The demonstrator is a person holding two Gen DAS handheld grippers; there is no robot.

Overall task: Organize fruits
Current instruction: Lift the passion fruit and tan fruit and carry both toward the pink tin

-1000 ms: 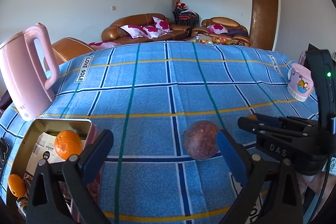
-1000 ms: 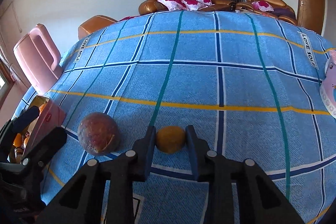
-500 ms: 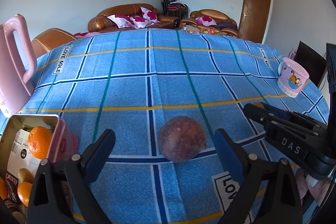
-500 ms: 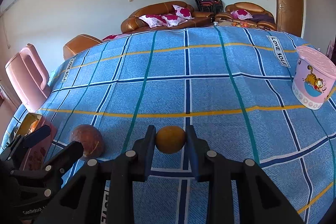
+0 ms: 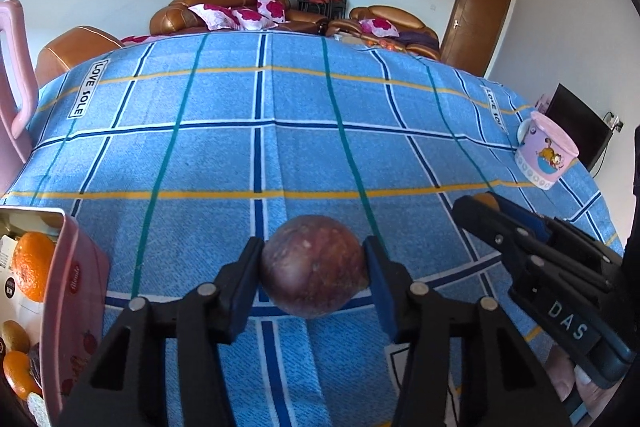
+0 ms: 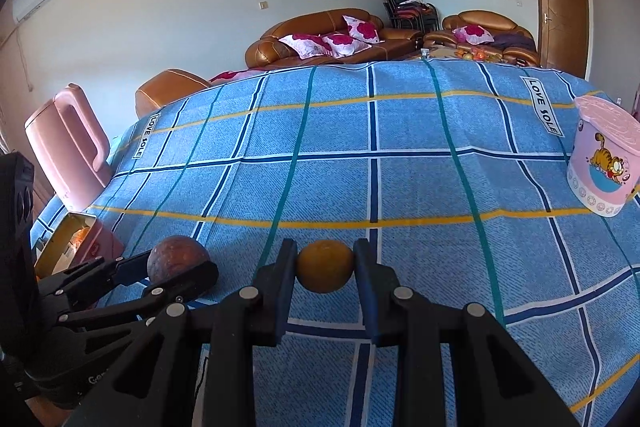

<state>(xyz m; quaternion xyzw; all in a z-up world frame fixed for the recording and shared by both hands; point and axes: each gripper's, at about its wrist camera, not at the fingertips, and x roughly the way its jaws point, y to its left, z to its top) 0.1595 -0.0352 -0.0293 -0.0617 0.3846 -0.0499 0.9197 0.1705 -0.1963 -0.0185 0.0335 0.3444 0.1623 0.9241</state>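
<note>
Fruits are being gathered off a worktop (image 5: 280, 147) spread with a blue checked cloth, and both grippers now have one each. The left gripper (image 5: 314, 263) has just been closing its fingers, and they now press on either side of a dark purple-brown round fruit (image 5: 314, 267), which sits on the cloth near the worktop's near edge. The right gripper (image 6: 325, 265) has its fingers closed on a smaller yellow-orange fruit (image 6: 325, 265), just beside the purple one.

At the near left corner of the worktop stands a pink tin (image 5: 74, 291), open at the top, with oranges (image 5: 32, 269) and some packets already inside. A pink kettle (image 6: 70, 151) stands beyond it along the left edge, and a pink cartoon cup (image 6: 604, 163) sits at the right edge.

The step in hand looks like the pick-up. Next, I judge, each fruit must be lifted clear of the cloth and carried to the tin. The purple one is closer, so it probably goes first. It is round and smooth, so the hold should stay firm while it passes over the tin's rim.
</note>
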